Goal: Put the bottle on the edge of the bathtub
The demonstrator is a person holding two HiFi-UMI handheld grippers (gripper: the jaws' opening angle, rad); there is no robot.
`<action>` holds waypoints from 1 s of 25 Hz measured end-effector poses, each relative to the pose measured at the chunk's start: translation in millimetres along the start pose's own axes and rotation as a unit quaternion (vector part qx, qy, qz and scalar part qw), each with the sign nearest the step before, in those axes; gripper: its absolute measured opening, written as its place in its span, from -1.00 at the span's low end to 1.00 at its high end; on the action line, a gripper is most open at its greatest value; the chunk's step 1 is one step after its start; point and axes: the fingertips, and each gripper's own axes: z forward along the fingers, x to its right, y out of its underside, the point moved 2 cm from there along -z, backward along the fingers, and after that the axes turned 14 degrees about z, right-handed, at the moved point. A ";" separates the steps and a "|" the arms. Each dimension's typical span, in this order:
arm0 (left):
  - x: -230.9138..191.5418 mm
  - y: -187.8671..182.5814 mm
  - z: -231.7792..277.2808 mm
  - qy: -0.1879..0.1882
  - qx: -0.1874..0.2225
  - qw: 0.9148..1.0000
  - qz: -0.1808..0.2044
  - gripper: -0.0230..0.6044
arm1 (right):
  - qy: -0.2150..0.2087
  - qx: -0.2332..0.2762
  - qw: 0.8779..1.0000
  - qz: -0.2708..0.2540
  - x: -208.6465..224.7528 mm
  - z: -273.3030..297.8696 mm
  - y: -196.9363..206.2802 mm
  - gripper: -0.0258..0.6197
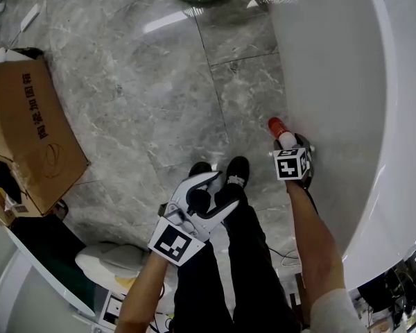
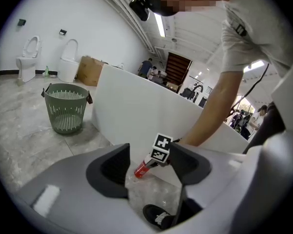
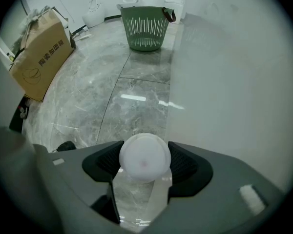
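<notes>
The bottle (image 1: 279,128) has a red cap and a white neck. It pokes out past my right gripper (image 1: 290,151), close to the white bathtub's (image 1: 333,82) outer wall and low over the marble floor. In the right gripper view I see its round white end (image 3: 145,157) head-on between the jaws of the right gripper (image 3: 145,164), with both pads against it. From the left gripper view the red end (image 2: 141,170) hangs tilted below the right gripper's marker cube. My left gripper (image 1: 218,193) hovers open over the person's legs, nothing between its jaws (image 2: 149,167).
A green slatted basket (image 3: 146,27) stands on the floor beside the tub wall (image 3: 234,72). A cardboard box (image 1: 38,130) lies at the left. The person's black shoes (image 1: 237,171) are just left of the bottle. Two toilets (image 2: 28,57) stand by the far wall.
</notes>
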 end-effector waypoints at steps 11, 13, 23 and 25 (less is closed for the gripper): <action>-0.7 16.3 -2.0 -0.008 -0.004 1.000 0.001 0.05 | 0.003 -0.024 1.000 -0.009 -5.9 21.2 1.4 -0.04; 0.4 14.5 -6.2 -0.015 -0.002 1.000 0.000 0.05 | 0.009 -0.024 0.999 -0.019 -4.0 17.3 0.6 -0.04; 29.7 -17.6 -35.8 0.002 0.003 1.000 0.007 0.05 | 0.018 0.013 1.000 0.012 -11.7 -54.0 -5.5 -0.10; 36.1 -29.3 -40.3 0.014 0.000 1.000 0.022 0.05 | 0.008 0.023 0.999 0.029 -21.0 -74.6 -3.6 -0.10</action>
